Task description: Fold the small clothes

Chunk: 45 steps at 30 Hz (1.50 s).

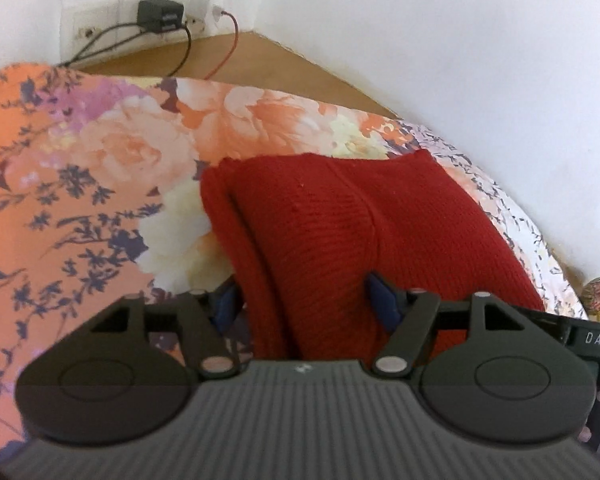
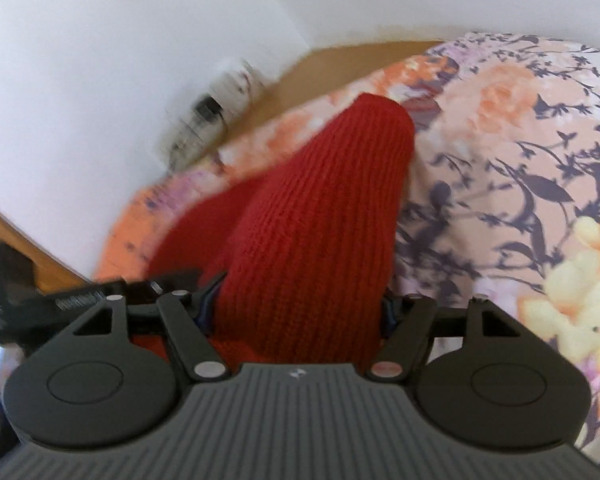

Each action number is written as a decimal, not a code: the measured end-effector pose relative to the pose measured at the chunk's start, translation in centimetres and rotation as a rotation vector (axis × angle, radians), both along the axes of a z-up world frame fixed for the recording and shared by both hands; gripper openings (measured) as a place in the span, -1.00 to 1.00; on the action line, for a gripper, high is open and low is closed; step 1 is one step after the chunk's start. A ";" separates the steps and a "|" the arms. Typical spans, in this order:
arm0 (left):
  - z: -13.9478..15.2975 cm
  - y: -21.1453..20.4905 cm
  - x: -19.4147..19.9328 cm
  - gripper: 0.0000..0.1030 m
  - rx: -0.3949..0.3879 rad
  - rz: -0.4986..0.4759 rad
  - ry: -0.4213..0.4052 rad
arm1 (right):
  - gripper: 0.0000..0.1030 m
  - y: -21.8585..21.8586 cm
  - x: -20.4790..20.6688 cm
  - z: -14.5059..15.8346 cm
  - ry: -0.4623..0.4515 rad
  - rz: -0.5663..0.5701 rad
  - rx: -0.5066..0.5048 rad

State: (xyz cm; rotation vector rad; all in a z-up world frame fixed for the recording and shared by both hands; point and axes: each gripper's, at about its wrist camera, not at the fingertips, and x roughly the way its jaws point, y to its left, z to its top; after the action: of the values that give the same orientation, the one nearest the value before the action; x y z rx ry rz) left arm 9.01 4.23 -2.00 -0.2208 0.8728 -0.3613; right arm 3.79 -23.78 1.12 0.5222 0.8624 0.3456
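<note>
While you hold both tongs on the red knit garment (image 1: 340, 232) | left tongs (image 1: 304, 300) closed on its bunched cloth, lower centre | right tongs (image 2: 300, 304) gripping it too | garment lies on floral bedsheet (image 1: 80, 184), centre frame.

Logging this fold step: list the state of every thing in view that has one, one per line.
Red knitted garment: bunched, lifted off the bedspread, gripped by both grippers.
Left gripper: shut on the garment.
Right gripper: shut on the garment.
Floral bedspread: spread flat.
Black adapter: plugged into the wall socket.
</note>
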 end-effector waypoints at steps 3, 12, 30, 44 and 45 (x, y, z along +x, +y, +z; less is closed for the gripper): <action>1.3 -0.6 -1.3 0.29 0.064 0.010 -0.026 | 0.53 0.1 -0.8 -0.1 -0.006 -0.011 0.000; 3.7 -0.5 -6.1 0.29 0.066 0.013 -0.047 | 0.51 -1.5 -3.8 2.9 -0.063 -0.015 -0.030; 1.1 0.3 -6.6 0.47 0.109 0.131 0.004 | 0.09 3.8 -6.1 2.7 -0.125 0.086 -0.284; 2.2 -2.1 -12.2 0.59 0.200 0.222 0.001 | 1.00 4.4 -12.0 4.4 -0.216 -0.010 -0.292; 2.0 -2.3 -12.5 0.59 0.209 0.229 0.009 | 1.00 4.5 -12.5 4.4 -0.222 -0.015 -0.304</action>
State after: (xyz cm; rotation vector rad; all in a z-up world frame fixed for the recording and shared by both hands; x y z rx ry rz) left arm -3.53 1.90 0.04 -0.1267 0.8774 -0.0543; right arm -8.70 -19.29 5.51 0.2031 0.6797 0.2469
